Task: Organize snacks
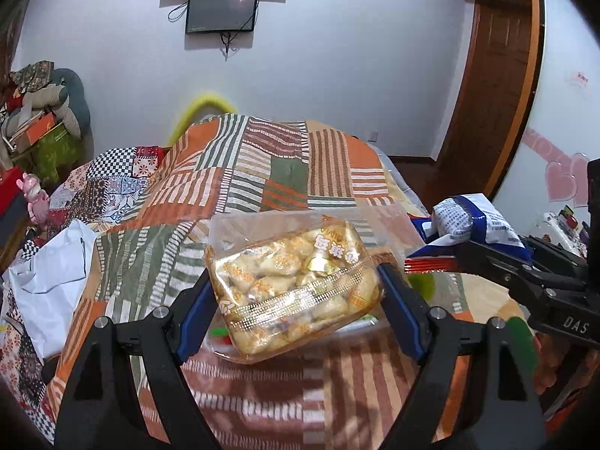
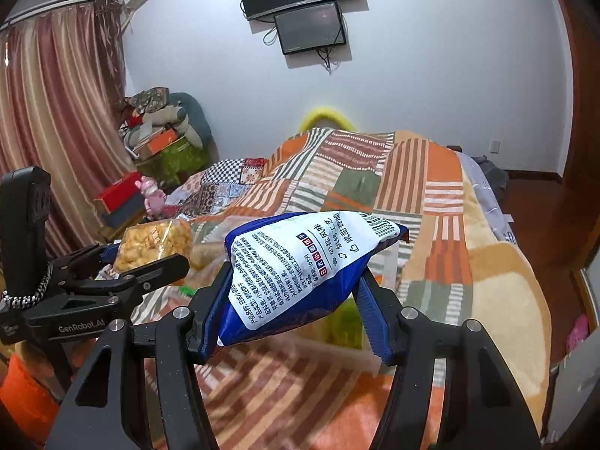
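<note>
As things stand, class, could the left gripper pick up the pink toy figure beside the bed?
Probably not: the left gripper is shut on the clear bag of golden snacks, so its fingers are occupied, and the pink toy figure stands far off.

A clear bag of puffed snacks (image 1: 296,292) is held between the left tongs (image 1: 294,296), above the near part of the bed (image 1: 262,172). To its right, a printed snack packet (image 2: 307,273) is held between the right tongs (image 2: 288,300). Two screens (image 2: 303,3) are mounted on the far wall, beyond the bed.
</note>
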`<state>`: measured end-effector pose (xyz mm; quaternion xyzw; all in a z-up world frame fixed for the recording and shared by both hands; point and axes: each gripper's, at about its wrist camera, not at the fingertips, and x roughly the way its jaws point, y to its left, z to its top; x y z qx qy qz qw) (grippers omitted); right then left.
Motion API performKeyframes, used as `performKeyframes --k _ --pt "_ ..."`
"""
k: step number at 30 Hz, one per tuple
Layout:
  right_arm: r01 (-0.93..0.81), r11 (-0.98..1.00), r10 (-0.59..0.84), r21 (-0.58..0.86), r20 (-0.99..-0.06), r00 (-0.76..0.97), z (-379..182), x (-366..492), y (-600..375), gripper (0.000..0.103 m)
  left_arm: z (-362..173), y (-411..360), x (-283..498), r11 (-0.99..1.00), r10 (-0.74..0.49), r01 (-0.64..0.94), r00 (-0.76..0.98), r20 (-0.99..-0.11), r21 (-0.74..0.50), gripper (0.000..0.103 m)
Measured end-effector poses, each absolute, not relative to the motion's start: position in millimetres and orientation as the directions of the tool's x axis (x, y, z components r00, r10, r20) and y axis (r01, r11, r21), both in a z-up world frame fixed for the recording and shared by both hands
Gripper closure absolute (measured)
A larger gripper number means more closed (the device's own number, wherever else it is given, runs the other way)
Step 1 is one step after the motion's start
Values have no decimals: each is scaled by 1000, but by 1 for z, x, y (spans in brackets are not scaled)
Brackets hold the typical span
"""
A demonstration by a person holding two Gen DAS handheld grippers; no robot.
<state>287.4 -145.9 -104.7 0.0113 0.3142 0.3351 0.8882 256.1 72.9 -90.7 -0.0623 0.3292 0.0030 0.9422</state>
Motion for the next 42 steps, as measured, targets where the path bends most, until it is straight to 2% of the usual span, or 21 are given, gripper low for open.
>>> performKeyframes --k 10,17,22,27,30,33,42 --pt "-556 796 576 240 -585 571 -125 325 -125 45 -117 100 311 984 -35 -91 744 -668 -152 22" --pt "-539 810 547 230 -627 554 -138 343 -111 45 -125 103 332 987 -19 -96 729 -684 -129 22" --pt "-533 819 524 212 -656 543 -143 344 -109 40 -136 108 337 980 -39 -111 712 -701 -167 21" --pt "-520 828 505 210 -681 530 -145 347 -117 39 -133 106 332 977 -53 -109 710 -703 -184 21" --pt "-516 828 510 220 -679 528 -140 341 -127 39 -126 103 323 978 -58 -100 720 -692 -185 20" --pt "-510 833 506 213 -666 548 -132 332 -135 32 -117 99 311 978 -60 -92 734 -677 -186 20" --pt "-544 821 537 174 -561 631 -78 280 -164 32 -62 75 247 994 -19 -46 831 -556 -103 20"
